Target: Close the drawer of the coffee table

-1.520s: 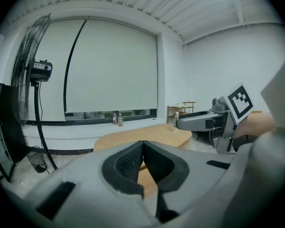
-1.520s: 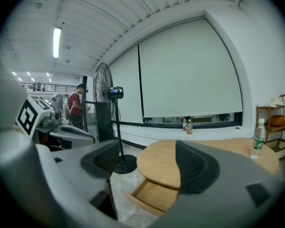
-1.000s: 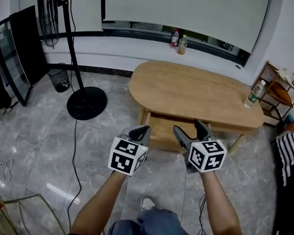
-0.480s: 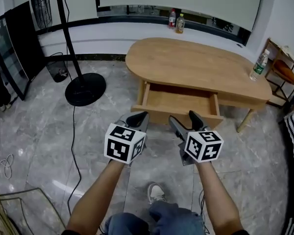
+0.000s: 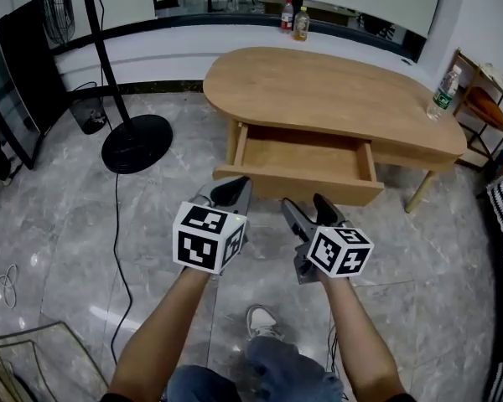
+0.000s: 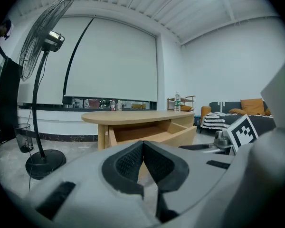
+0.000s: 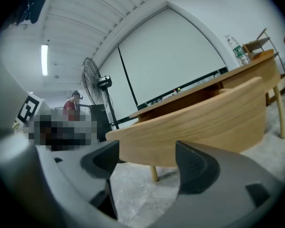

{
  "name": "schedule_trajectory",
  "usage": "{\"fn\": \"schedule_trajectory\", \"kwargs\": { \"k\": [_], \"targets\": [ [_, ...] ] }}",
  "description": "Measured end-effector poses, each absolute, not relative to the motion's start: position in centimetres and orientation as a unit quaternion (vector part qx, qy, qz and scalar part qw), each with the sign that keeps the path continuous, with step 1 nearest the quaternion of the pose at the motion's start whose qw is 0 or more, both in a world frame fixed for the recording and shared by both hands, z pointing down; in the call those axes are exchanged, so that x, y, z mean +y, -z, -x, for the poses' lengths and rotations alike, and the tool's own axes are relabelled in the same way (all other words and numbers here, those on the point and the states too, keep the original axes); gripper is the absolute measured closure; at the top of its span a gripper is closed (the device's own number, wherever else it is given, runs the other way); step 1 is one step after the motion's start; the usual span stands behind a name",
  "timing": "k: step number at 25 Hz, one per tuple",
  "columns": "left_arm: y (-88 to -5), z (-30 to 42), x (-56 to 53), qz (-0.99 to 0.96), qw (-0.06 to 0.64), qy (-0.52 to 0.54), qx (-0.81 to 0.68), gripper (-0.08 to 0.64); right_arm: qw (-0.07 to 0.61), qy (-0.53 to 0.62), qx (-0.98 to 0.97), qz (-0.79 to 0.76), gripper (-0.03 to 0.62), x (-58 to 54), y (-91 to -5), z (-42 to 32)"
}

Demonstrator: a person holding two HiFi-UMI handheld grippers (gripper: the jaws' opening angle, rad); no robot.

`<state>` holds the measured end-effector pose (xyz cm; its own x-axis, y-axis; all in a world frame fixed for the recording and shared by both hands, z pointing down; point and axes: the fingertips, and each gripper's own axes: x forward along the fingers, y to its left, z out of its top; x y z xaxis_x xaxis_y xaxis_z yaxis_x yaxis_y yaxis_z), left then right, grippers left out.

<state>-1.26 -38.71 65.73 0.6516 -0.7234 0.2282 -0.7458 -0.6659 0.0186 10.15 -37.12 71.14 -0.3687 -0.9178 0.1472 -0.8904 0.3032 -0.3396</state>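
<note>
Both grippers have dropped lower, just short of the drawer (image 5: 306, 156), pulled out from the table's (image 5: 318, 90) front edge. Left gripper (image 5: 230, 189) pinched closed, empty; right gripper (image 5: 306, 203) spread wide, empty.

Dark grey fingers (image 5: 295, 218), checkered marker cubes (image 5: 339, 251), blue jeans (image 5: 272, 367)

Oval light-wood coffee table (image 5: 335, 99): its shallow wooden drawer (image 5: 302, 167) stands pulled out. In front of the table, clear of the drawer: left gripper (image 5: 230, 191), jaws together; right gripper (image 5: 308, 208), jaws apart, empty.
</note>
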Motion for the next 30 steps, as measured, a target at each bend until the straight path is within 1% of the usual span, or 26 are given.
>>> {"fn": "schedule_trajectory", "kwargs": {
  "k": [4,7,15,22,24,26,28,30],
  "targets": [
    [-65.7,0.7,-39.0,-0.910,0.049,-0.098,-0.400,0.555,0.111,0.233,0.791,0.555,0.233,-37.8,-72.9,-10.5],
    [-65.8,0.5,-38.8,-0.911,0.050,-0.097,-0.398,0.556,0.155,0.267,0.776,0.551,0.213,-37.9,-74.3,-10.8],
    [-67.0,1.4,-38.1,-0.908,0.061,-0.108,-0.399,0.555,0.215,0.323,0.753,0.532,0.186,-38.9,-76.8,-10.7],
    [-67.8,1.4,-38.4,-0.908,0.070,-0.116,-0.395,0.555,0.282,0.338,0.734,0.516,0.178,-40.2,-76.5,-11.9],
    [-67.8,1.5,-38.6,-0.908,0.070,-0.117,-0.395,0.556,0.296,0.349,0.726,0.514,0.163,-40.5,-76.4,-12.0],
    [-67.7,1.7,-38.7,-0.907,0.072,-0.115,-0.398,0.555,0.305,0.359,0.719,0.512,0.166,-40.7,-76.4,-12.2],
    [-67.7,1.7,-38.8,-0.907,0.072,-0.114,-0.399,0.555,0.305,0.366,0.714,0.513,0.189,-40.9,-76.4,-12.4],
    [-67.7,1.7,-38.9,-0.907,0.071,-0.114,-0.399,0.555,0.305,0.382,0.705,0.514,0.193,-41.1,-76.4,-12.5]
  ]
}}
